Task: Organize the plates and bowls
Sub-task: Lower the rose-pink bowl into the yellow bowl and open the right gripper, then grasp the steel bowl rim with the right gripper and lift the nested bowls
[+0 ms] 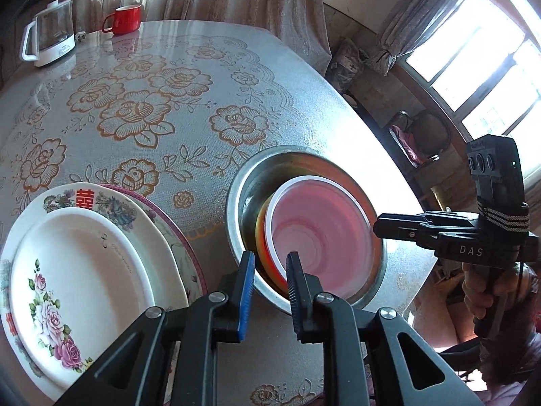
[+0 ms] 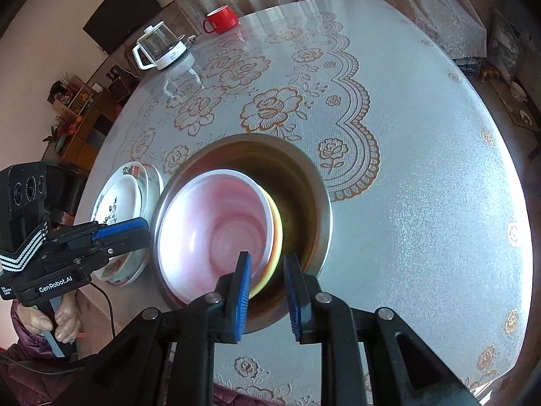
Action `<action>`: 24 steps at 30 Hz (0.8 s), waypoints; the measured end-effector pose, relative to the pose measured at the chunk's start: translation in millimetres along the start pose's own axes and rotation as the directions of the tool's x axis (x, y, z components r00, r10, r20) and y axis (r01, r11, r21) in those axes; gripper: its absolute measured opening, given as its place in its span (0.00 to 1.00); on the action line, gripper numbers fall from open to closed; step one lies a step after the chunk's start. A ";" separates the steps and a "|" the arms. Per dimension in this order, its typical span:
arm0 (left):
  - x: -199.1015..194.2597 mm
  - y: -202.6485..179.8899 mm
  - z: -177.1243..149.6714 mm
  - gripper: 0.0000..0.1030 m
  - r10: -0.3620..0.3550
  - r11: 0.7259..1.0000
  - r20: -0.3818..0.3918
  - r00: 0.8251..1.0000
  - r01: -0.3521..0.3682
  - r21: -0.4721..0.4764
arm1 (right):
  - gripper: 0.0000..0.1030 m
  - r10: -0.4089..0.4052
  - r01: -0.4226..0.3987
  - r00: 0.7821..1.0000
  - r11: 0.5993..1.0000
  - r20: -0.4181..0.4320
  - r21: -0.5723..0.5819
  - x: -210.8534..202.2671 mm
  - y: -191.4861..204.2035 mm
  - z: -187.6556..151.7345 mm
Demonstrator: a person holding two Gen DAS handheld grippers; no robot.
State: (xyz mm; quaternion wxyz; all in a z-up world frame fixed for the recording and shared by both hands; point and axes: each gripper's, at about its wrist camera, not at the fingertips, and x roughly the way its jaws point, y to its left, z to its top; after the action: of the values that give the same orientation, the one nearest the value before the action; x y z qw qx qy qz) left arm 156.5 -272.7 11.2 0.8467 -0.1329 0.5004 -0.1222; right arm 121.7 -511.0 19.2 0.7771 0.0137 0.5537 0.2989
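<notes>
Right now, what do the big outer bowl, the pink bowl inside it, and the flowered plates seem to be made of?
Big outer bowl: probably stainless steel; grey, thin rolled rim, dull reflections on the wall.
Pink bowl: likely plastic or melamine; light glows through it, white rim. A yellow bowl under it looks similar.
Flowered plates: seemingly glazed ceramic, possibly melamine; glossy white with printed roses.

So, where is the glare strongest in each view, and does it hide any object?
Left wrist view: the window is blown out and whitens the table edge behind the steel basin. Right wrist view: glare washes the tablecloth's right side; the pink bowl stays readable.
</notes>
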 end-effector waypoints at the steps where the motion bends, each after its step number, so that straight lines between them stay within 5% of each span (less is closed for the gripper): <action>1: -1.8 0.9 -2.0 0.19 0.001 1.000 0.002 1.000 -0.001 0.008 | 0.20 0.007 -0.007 1.000 1.000 -0.004 -0.006 0.6 0.9 0.6; 9: -8.2 2.5 -14.4 0.19 0.010 0.999 0.007 1.000 -0.011 0.037 | 0.22 -0.104 0.100 0.994 0.988 -0.028 -0.115 20.3 16.7 9.3; 17: -6.0 -2.6 -22.4 0.19 0.023 0.998 0.005 1.000 -0.023 0.053 | 0.21 -0.253 0.223 0.965 0.929 -0.065 -0.295 54.3 30.7 20.4; 24: -6.1 -0.3 -26.1 0.19 0.018 0.999 0.006 1.000 -0.018 0.041 | 0.13 -0.327 0.302 0.945 0.880 -0.008 -0.366 65.1 35.4 25.4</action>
State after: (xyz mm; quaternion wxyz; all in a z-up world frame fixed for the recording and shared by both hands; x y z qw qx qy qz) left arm 130.6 -273.6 4.1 0.8517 -0.1113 0.4966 -0.1247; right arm 141.4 -442.8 -14.0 0.7849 -0.2294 0.5108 0.2655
